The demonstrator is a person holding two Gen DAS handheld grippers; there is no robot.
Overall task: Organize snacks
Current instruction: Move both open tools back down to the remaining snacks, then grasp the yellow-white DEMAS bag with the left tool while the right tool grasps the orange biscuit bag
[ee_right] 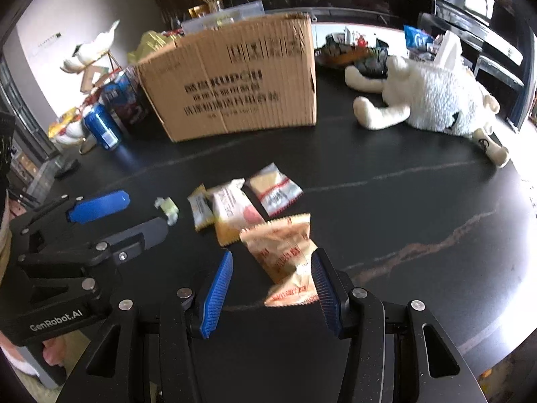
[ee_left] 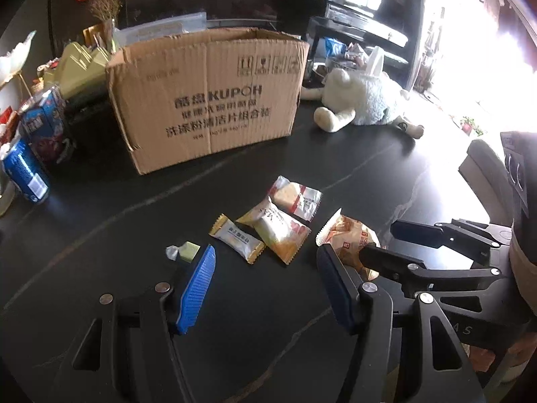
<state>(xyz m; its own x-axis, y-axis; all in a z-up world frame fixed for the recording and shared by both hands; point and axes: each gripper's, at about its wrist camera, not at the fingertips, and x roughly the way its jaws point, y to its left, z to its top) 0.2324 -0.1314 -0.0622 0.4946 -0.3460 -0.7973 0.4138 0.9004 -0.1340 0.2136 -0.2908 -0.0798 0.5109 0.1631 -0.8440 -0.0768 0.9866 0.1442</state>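
Five snacks lie loose on the table [ee_left: 100, 208] before the box [ee_left: 208, 97]. My right claw [ee_right: 272, 288] straddles the orange packet [ee_right: 285, 252], unclenched; my left claw [ee_left: 265, 285] hangs released. Closing off-centre could crumple or flick it away.

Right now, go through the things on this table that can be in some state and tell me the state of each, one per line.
Cardboard box: upright, top open.
Orange snack packet: sealed, lying between the right gripper's jaws, not visibly gripped.
Right gripper: jaws open.
Left gripper: jaws open, empty.
Yellow snack packet: sealed, lying flat.
Blue can: upright.
Plush toy: lying on its side.
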